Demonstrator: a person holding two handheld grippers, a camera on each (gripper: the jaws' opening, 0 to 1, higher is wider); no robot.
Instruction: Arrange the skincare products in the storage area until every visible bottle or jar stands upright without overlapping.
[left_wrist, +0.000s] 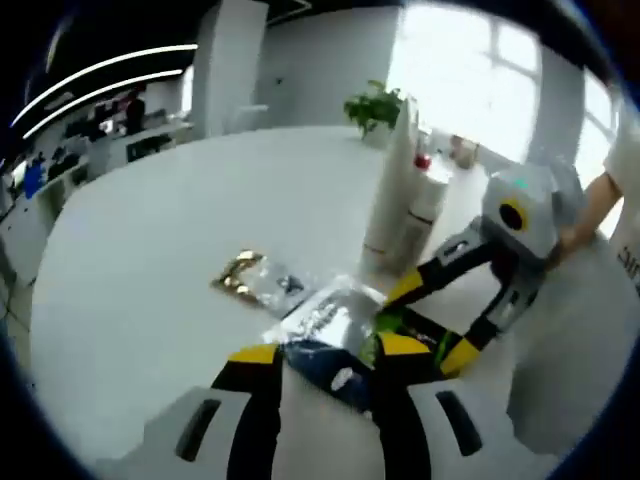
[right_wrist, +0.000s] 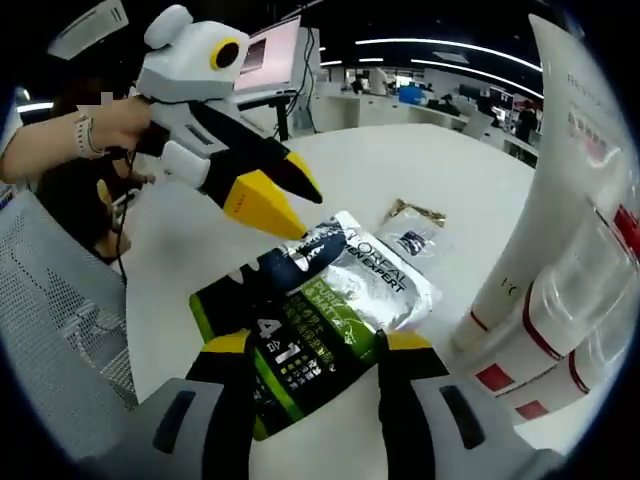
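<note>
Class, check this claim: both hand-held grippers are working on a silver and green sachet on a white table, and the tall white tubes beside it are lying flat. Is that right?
Not quite. The white tubes stand upright, not flat; the left gripper view shows them standing on the white table. The rest holds: the right hand-held gripper and the left hand-held gripper both meet the silver and green sachet.
</note>
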